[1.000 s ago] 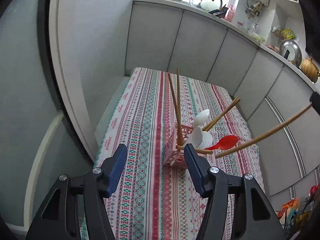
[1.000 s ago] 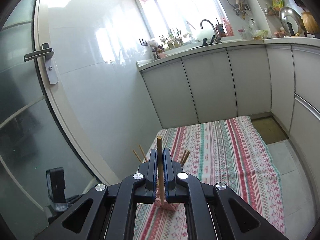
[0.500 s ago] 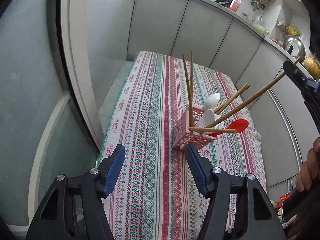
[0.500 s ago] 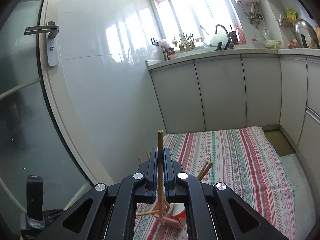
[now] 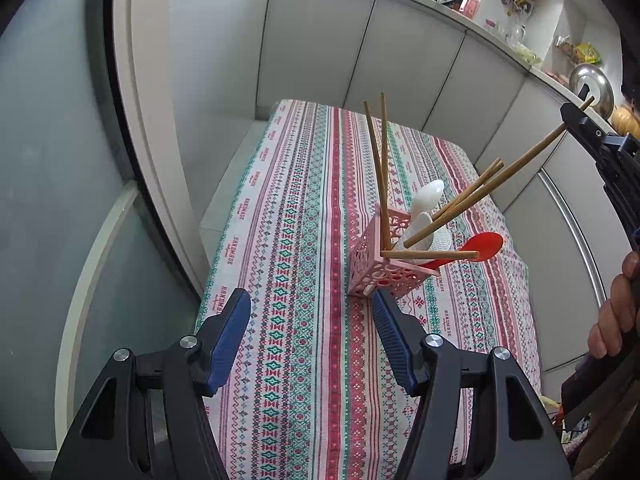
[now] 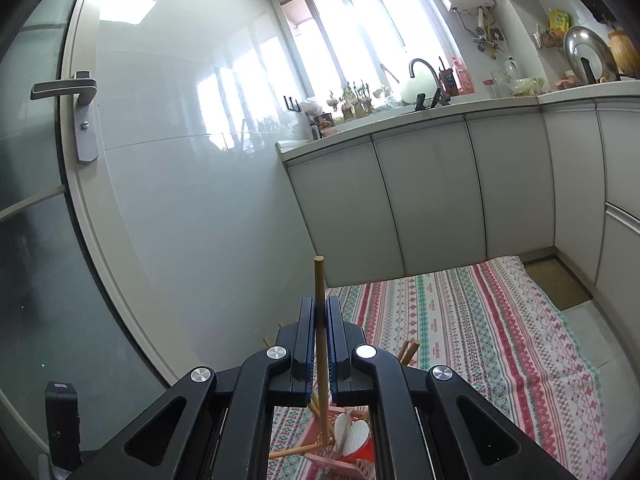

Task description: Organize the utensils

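Note:
A pink perforated utensil basket (image 5: pixel 384 268) stands on the striped tablecloth (image 5: pixel 304 208). It holds several wooden chopsticks, white spoons (image 5: pixel 426 200) and a red spoon (image 5: pixel 482 246). My left gripper (image 5: pixel 312 332) is open and empty, just in front of the basket. My right gripper (image 6: pixel 319 312) is shut on a wooden chopstick (image 6: pixel 319 280). In the left wrist view that chopstick (image 5: pixel 496 178) slants down from the right gripper (image 5: pixel 576 118) at the upper right, with its lower end at the basket's mouth. The basket shows below the right gripper (image 6: pixel 340 464).
White cabinet fronts (image 5: pixel 400 52) run behind and to the right of the cloth-covered table. A glass door with a handle (image 6: pixel 76 92) stands on the left. A sink and clutter (image 6: pixel 424 84) sit on the counter. A hand (image 5: pixel 616 312) holds the right gripper.
The right gripper has lifted and steepened its chopstick, whose lower end moved in over the basket's mouth. The left gripper has risen and tilted, staying open.

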`<state>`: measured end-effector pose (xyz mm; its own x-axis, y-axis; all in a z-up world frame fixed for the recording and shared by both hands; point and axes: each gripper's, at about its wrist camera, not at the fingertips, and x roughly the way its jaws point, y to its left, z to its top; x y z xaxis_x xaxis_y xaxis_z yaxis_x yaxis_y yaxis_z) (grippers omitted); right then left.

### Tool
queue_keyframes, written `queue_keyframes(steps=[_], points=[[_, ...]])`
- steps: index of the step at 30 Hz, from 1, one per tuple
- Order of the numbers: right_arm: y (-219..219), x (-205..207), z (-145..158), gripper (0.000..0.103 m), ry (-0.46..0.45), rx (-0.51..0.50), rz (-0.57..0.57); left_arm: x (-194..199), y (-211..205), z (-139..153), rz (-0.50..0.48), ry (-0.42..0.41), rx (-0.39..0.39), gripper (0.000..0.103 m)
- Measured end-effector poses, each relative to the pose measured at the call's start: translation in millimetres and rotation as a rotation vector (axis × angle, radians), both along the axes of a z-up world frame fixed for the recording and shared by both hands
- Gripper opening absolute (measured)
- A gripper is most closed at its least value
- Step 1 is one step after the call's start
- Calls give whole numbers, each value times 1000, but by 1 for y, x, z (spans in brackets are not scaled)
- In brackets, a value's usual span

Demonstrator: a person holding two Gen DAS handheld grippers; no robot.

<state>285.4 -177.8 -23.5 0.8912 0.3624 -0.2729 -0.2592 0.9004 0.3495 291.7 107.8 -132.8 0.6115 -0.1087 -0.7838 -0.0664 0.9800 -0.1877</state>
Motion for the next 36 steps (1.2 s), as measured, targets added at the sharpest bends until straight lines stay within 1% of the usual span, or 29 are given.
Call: queue_keyframes(steps=[3, 7, 10, 13, 15, 16, 19, 21, 23, 24, 26, 28, 31, 33, 34, 35, 36], points=[[4, 4, -10, 5, 9, 10, 10, 1, 0, -2, 1, 6, 7, 66], [17, 8, -24, 5, 14, -21, 24, 3, -1, -4, 2, 14, 15, 66], [25, 13, -37, 6, 50, -27, 50, 4, -2, -5, 0, 17, 19, 66], [28, 17, -46, 9, 90, -22, 90, 4, -4, -4, -5, 16, 21, 66], [25, 14, -45, 12, 102, -7, 110, 3, -6, -3, -11, 11, 25, 66], [23, 12, -42, 17, 102, -5, 116, 2, -7, -3, -14, 8, 28, 66], [16, 2, -30, 17, 115, -34, 117, -1, -11, 1, -22, 2, 36, 66], [9, -7, -24, 17, 144, -58, 113, -4, -14, 4, -28, 0, 42, 66], [0, -18, -18, 17, 166, -84, 101, -9, -19, 8, -36, -4, 44, 69], [-5, -23, -15, 17, 173, -95, 94, -12, -21, 10, -40, -8, 46, 73], [-18, -37, -9, 17, 196, -114, 79, -19, -28, 17, -48, -19, 51, 75], [-30, -51, -3, 17, 216, -131, 60, -27, -34, 24, -52, -29, 56, 82], [-49, -75, 7, 19, 241, -153, 34, -40, -48, 36, -53, -44, 73, 87], [-61, -94, 14, 32, 257, -165, 13, -52, -60, 44, -62, -60, 97, 91], [-66, -101, 17, 60, 258, -164, 9, -58, -67, 49, -68, -70, 110, 92], [-72, -111, 22, 78, 252, -156, 6, -64, -74, 54, -74, -81, 122, 92], [-76, -118, 28, 79, 241, -153, 8, -70, -81, 58, -77, -89, 135, 94]])
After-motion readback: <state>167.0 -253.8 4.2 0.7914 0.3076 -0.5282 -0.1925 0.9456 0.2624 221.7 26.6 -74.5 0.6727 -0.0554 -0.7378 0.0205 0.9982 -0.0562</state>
